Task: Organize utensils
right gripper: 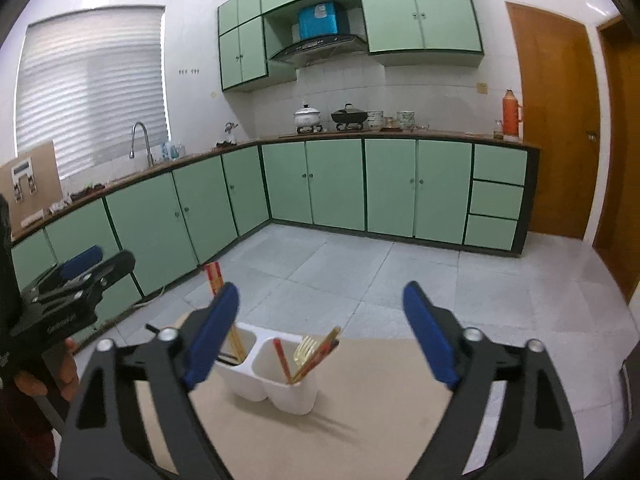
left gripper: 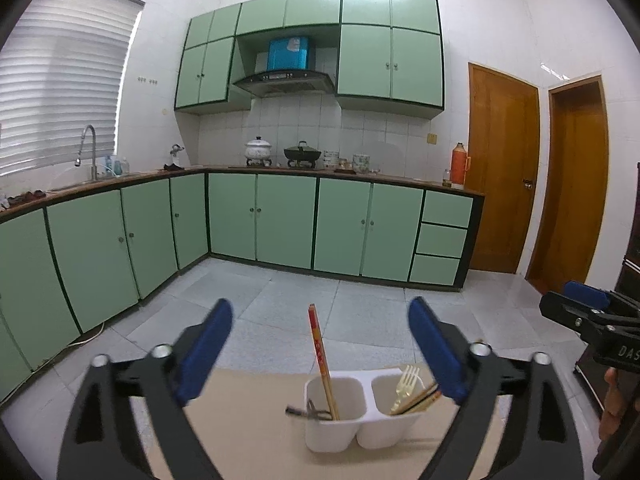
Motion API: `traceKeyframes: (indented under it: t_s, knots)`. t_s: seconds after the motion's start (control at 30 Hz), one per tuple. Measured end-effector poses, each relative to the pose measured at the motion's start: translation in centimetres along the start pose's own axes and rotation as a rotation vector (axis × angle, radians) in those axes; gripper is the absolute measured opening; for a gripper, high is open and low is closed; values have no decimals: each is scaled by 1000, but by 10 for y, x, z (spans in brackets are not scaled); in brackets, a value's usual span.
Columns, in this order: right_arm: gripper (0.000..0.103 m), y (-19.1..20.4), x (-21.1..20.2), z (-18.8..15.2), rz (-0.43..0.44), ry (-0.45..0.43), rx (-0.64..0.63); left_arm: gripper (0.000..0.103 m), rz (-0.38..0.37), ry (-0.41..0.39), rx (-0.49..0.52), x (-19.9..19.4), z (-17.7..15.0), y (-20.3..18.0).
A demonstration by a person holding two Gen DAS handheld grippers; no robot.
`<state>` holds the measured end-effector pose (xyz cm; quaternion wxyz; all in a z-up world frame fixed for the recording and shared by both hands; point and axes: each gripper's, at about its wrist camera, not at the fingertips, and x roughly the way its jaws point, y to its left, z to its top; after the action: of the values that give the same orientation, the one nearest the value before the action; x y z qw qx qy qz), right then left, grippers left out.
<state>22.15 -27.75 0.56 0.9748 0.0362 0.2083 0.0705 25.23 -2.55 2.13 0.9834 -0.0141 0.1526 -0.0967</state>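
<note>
Both grippers hang just short of the white two-compartment utensil holder (left gripper: pixel 362 412), and neither has anything in it: the left gripper (left gripper: pixel 320 354) has its blue fingers (left gripper: pixel 206 350) spread wide with only air between them, and the right gripper (right gripper: pixel 320 334) is spread just as wide and equally empty. The holder stands on the tan surface (right gripper: pixel 360 420) near its far edge, so both hands can reach it. Its left compartment props a pair of red-topped chopsticks (left gripper: pixel 322 360) upright beside a dark metal utensil (left gripper: pixel 308 412); its right compartment keeps a gold fork (left gripper: pixel 406 384) and more chopsticks (right gripper: pixel 316 354) leaning on the rim. Sorting looks largely done. Beyond lie the tiled floor (left gripper: pixel 288 300) and green cabinets (left gripper: pixel 280 220).
</note>
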Motion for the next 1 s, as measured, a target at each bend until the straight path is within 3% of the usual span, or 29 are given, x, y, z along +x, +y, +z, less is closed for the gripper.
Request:
traceKeyframes:
  t_s: [0.13,0.33,0.7,1.0]
  knots:
    - [94,-4,-15,-9,11,7,45,97,18,-15,15,-28,-7,-4]
    - [98,0,-32,-26,55,41,97,97,21,11,20,-55,-20,-8]
    - [98,27,-60,-54,34,64,37,97,9,70,28,-92,-45,-12]
    - [98,44,-76,-53,49,62,1,97,22,45,40,-116,-44,-15]
